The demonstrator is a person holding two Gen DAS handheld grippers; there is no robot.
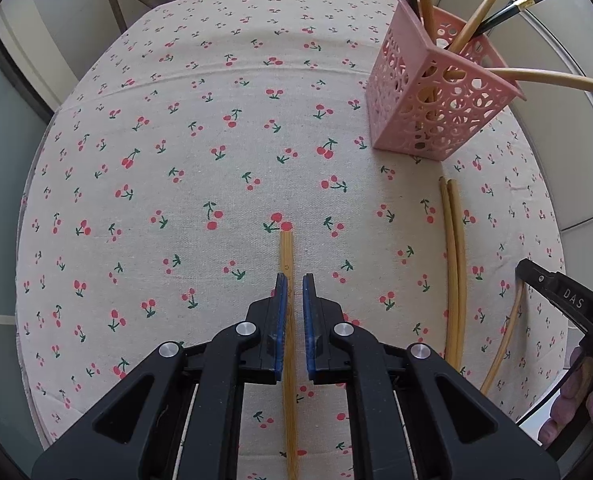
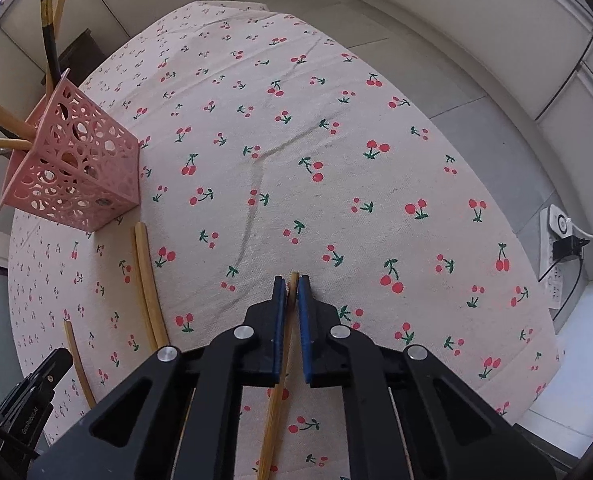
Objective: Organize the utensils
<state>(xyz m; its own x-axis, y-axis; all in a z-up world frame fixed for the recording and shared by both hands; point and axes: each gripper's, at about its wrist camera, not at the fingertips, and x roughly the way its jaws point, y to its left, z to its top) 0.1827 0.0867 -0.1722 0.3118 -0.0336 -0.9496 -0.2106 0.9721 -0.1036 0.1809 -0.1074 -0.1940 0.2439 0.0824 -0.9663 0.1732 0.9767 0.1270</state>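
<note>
both jaws narrow: left gripper clamped on a chopstick, right gripper on another chopstick; holder at 1 o'clock.

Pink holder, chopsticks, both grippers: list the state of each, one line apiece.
pink holder: upright on the cloth, several chopsticks standing in it.
pair of chopsticks: flat on the cloth, side by side, near the holder.
left gripper: jaws shut on a chopstick.
right gripper: jaws shut on another chopstick.
</note>
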